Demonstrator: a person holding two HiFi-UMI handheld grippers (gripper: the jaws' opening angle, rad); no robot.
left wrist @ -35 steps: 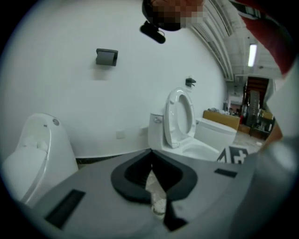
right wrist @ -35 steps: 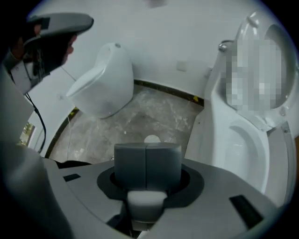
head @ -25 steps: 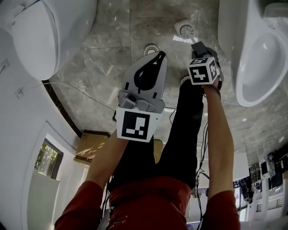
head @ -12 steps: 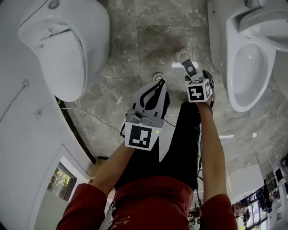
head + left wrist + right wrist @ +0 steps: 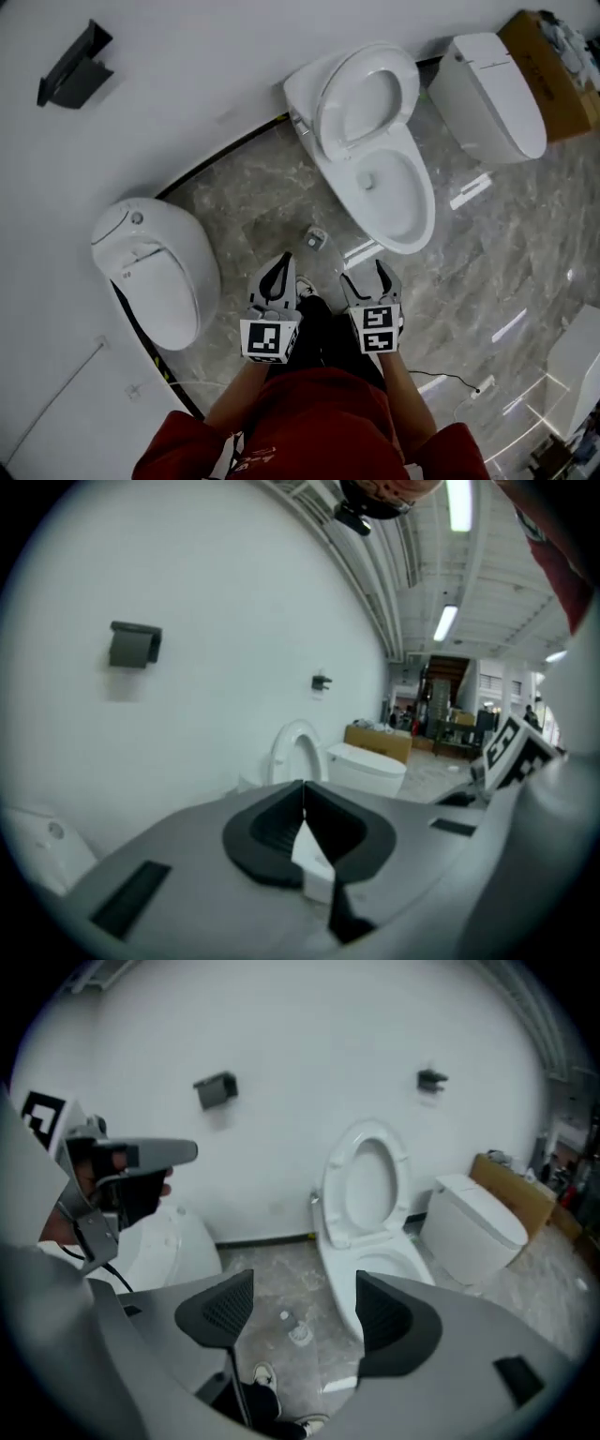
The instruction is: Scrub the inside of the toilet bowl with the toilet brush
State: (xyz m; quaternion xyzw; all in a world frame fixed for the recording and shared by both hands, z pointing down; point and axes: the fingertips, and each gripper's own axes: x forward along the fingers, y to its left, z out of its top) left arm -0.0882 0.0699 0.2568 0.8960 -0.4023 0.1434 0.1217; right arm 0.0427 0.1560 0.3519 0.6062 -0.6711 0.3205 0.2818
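Toilet bowl (image 5: 419, 211) sits top centre of head view against the white wall, seat and lid (image 5: 367, 94) raised. Bowl is white, oval, with a little water at the bottom and looks clean. It is well apart from both grippers, with bare grey marble floor (image 5: 272, 197) between.

A round floor drain (image 5: 316, 240) lies on the floor between bowl and the person's feet, and a white shoe (image 5: 303, 287) shows just below it. Closed white toilet (image 5: 155, 272) stands to the left. Another closed toilet (image 5: 487, 94) is just right of the open one, with a cardboard box (image 5: 553, 61) behind it. Print on the box is too small to read. Black bracket (image 5: 75, 64) is mounted on the wall at top left. Thin cable (image 5: 450, 380) runs across the floor at lower right.

Left gripper (image 5: 280, 267) has its jaws together at the tips and grips nothing. Right gripper (image 5: 364, 274) has just been opening its jaws. They stand wide apart, and only floor and the drain show between them. Both grippers are held low in the frame, side by side over the person's legs and red top (image 5: 309, 422). Each gripper's marker cube shows a black-and-white square code, no text.
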